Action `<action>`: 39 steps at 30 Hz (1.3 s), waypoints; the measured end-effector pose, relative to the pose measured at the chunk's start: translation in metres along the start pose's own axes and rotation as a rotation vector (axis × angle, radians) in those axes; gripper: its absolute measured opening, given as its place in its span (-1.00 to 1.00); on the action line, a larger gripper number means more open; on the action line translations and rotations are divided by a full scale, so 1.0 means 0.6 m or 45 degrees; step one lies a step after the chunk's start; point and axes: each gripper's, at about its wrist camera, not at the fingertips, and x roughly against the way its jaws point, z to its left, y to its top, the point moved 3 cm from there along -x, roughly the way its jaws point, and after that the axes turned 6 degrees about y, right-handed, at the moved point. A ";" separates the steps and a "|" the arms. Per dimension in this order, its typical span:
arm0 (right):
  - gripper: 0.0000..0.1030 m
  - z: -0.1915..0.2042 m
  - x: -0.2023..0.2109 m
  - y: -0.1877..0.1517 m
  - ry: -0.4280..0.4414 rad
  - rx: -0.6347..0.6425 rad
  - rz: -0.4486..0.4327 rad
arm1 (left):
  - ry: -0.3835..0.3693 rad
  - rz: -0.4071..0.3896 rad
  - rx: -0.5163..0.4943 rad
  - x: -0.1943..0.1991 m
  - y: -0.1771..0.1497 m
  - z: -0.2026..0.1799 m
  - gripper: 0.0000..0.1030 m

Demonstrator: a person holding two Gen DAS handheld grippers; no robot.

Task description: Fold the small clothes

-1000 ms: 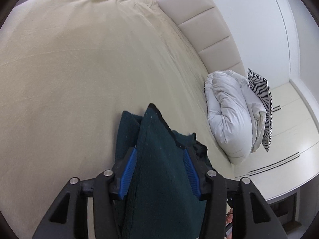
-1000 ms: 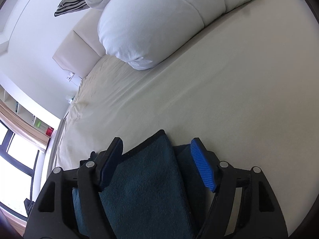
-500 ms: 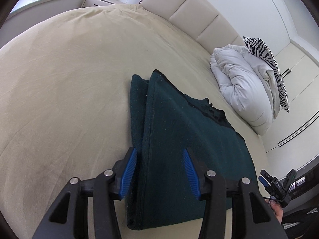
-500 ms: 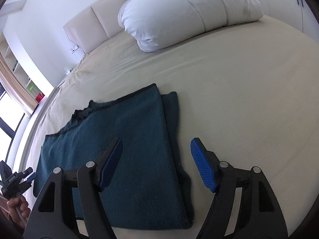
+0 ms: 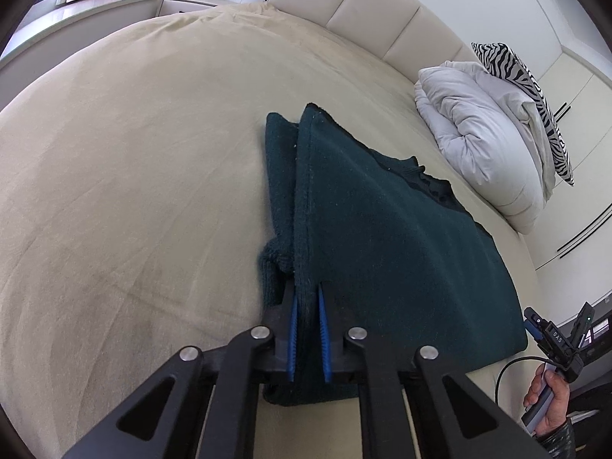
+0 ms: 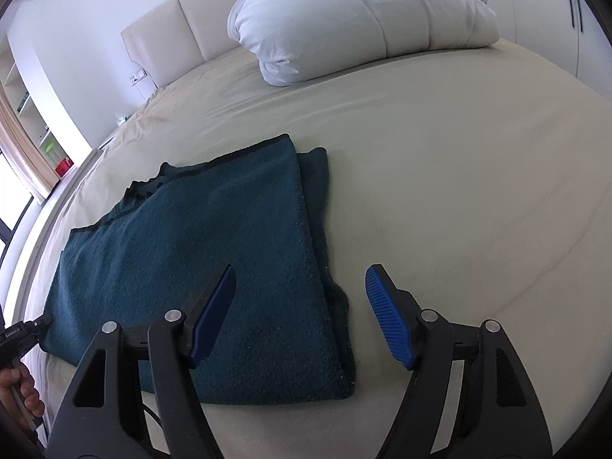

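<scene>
Left wrist view shows the left gripper (image 5: 306,329) clamped on the near edge of a dark green garment (image 5: 382,229), its blue pads (image 5: 292,329) pinching a thick ridge of layered cloth. The garment lies on the beige bed (image 5: 134,172), doubled over on itself, with one narrower layer showing along its left side. From the right wrist view, the right gripper (image 6: 300,315) hangs with its jaws spread wide and nothing between them, just above the garment's near right corner, where the stacked edges look fairly even.

Judging by the layers, at least one fold seems done and the piece is a tidy rectangle; a further fold across its length probably remains, and the pinched edge looks like the start of it. The right gripper would likely need to take the matching corner so both ends travel together.

A white duvet (image 6: 363,19) and a zebra-print pillow (image 5: 524,88) sit by the headboard (image 5: 382,23), well apart from the garment. Nothing lies in the path of a fold; the soft fabric may slump or slide.
</scene>
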 end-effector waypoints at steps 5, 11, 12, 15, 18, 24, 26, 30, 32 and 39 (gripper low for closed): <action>0.33 -0.016 0.017 0.001 -0.014 -0.051 -0.052 | 0.021 -0.006 -0.029 0.000 -0.010 -0.002 -0.86; 0.24 -0.022 -0.010 -0.015 -0.043 -0.030 0.072 | 0.035 -0.021 -0.045 0.004 -0.013 -0.004 -0.88; -0.01 -0.021 -0.013 -0.020 -0.038 -0.021 0.086 | 0.036 -0.024 -0.048 0.005 -0.015 -0.005 -0.88; -0.46 -0.019 -0.013 -0.026 -0.031 -0.015 0.068 | 0.032 -0.023 -0.041 0.007 -0.021 0.000 -0.88; -0.69 -0.014 -0.012 -0.027 -0.066 0.015 0.067 | 0.028 -0.027 -0.025 0.010 -0.026 0.006 -0.88; -0.79 -0.021 -0.015 -0.028 -0.073 -0.007 0.075 | 0.028 -0.031 -0.019 0.008 -0.034 0.010 -0.88; -0.80 -0.031 -0.020 -0.035 -0.060 -0.044 0.079 | 0.025 -0.025 -0.017 0.006 -0.034 0.012 -0.88; -0.81 -0.032 -0.013 -0.047 -0.082 -0.048 0.046 | 0.013 -0.013 0.001 0.001 -0.035 0.017 -0.88; -0.82 -0.032 -0.007 -0.050 -0.086 -0.066 0.029 | 0.010 -0.012 0.002 0.003 -0.035 0.017 -0.88; -0.86 -0.022 0.006 -0.058 -0.116 -0.054 0.011 | -0.001 -0.008 0.014 0.003 -0.029 0.022 -0.88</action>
